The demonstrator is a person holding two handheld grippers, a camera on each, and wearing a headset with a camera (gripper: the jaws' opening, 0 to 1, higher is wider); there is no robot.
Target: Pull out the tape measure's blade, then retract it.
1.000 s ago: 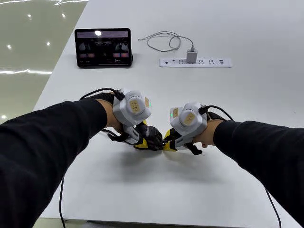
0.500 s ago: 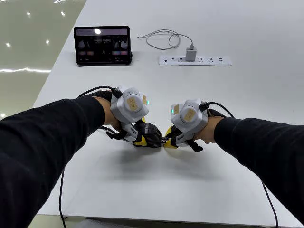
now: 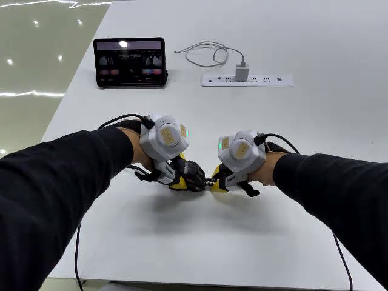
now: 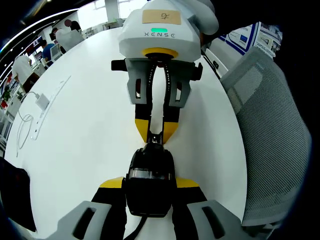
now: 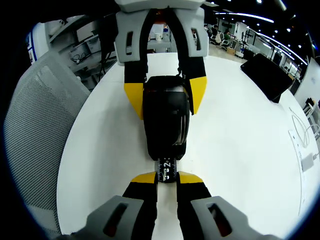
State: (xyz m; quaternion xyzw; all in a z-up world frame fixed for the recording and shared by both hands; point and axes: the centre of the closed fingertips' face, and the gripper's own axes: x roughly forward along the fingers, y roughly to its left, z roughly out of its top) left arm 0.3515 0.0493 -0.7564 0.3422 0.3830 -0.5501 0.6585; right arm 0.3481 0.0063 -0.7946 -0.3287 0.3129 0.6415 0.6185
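black tape measure [image 4: 150, 172] gripped by left gripper [image 4: 150, 184]; xense-labelled right gripper [image 4: 156, 134] pinches blade [image 5: 166, 171] at "2"

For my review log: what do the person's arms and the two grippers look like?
The left gripper and right gripper each have a rounded white housing with a tan label and green light, grey-and-black jaws tipped yellow, and a black cable. One housing reads XENSE. The person wears black long sleeves.

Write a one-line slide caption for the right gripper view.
Right gripper pinches the blade while the left gripper clamps the black tape measure.
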